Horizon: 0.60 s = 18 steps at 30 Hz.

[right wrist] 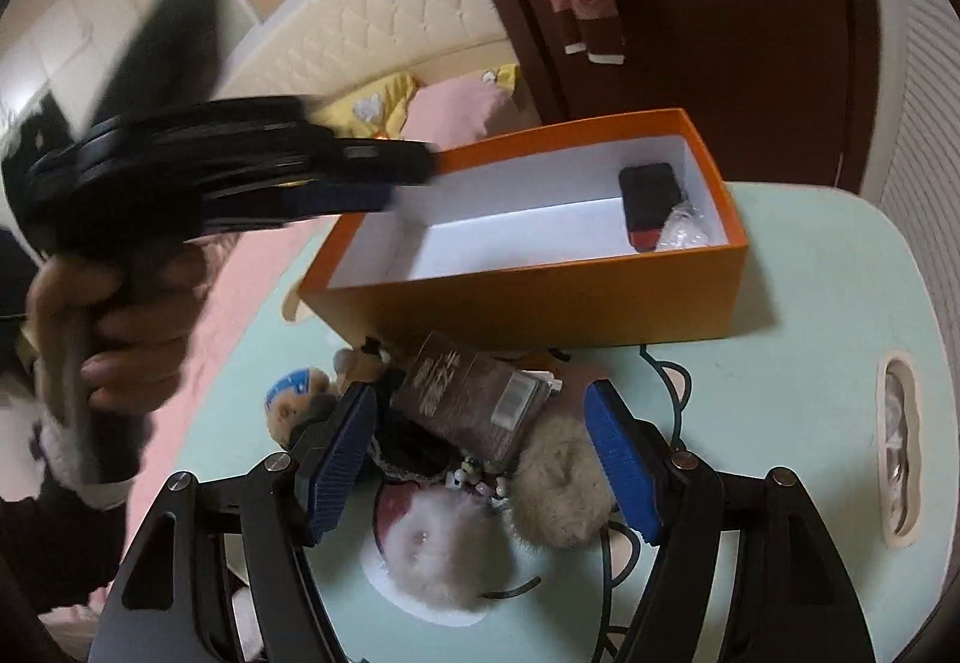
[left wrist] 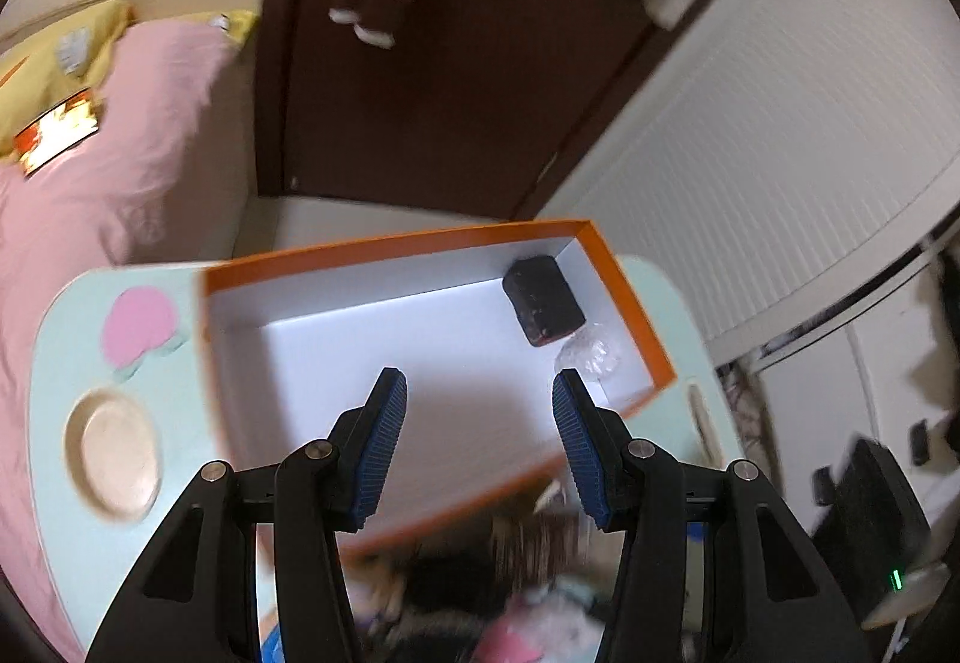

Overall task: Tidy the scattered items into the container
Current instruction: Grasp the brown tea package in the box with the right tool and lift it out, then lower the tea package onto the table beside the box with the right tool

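Orange box (right wrist: 540,297) on the mint worktop (right wrist: 810,363), long axis along its far edge; dark case (right wrist: 651,204) in the box's right end. Brown packet (right wrist: 474,405) bears a barcode label, writing unreadable. Left tongs (left wrist: 474,411) and right tongs (right wrist: 480,423) gape, empty

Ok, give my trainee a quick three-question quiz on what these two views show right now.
1. True or false: the orange box is empty.
2. Which item lies nearest between the right tongs? A) brown packet B) metal spoon C) glass cup
3. Fill in: the left tongs hang above the ____ with nothing between their fingers.

Key:
1. False. A black pouch and a clear plastic wrapper lie at one end.
2. A. The brown packet tops the pile, beside a fluffy beige piece.
3. Orange box.
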Each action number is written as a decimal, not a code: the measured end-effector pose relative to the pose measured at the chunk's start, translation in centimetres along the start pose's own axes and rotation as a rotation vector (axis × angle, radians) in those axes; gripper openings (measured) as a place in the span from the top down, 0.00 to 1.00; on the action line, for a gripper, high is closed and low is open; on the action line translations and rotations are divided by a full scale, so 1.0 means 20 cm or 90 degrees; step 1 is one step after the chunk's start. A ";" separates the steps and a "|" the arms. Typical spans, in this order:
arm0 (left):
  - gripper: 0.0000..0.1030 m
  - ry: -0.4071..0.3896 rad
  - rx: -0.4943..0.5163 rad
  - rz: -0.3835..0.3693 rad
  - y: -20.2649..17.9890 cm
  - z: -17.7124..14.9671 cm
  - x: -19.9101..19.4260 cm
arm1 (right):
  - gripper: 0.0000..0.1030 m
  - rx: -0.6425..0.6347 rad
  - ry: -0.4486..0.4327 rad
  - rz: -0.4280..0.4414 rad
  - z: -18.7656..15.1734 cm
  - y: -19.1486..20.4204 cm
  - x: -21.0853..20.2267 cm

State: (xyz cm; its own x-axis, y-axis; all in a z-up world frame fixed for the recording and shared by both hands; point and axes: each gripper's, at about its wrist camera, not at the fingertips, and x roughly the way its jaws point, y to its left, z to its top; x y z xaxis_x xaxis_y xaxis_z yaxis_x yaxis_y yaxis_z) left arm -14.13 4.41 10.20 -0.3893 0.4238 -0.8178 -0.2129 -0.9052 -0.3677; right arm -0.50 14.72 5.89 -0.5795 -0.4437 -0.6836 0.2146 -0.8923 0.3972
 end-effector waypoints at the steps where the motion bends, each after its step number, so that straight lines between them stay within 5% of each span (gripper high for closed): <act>1: 0.50 0.023 0.003 0.006 -0.03 0.05 0.07 | 0.31 0.011 -0.001 0.005 0.00 -0.03 -0.03; 7: 0.50 0.111 -0.042 -0.004 -0.15 0.25 0.40 | 0.31 0.041 -0.002 0.020 0.00 -0.10 -0.06; 18: 0.49 0.108 0.013 0.106 -0.34 0.22 0.60 | 0.31 0.052 0.011 0.033 -0.01 -0.14 -0.08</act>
State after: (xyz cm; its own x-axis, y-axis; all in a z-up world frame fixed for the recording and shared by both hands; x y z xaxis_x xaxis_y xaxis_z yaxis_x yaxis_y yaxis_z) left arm -21.34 15.80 4.88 -0.2642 0.2553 -0.9301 -0.1766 -0.9608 -0.2135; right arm -0.02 17.98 5.75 -0.5560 -0.4912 -0.6705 0.1786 -0.8585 0.4807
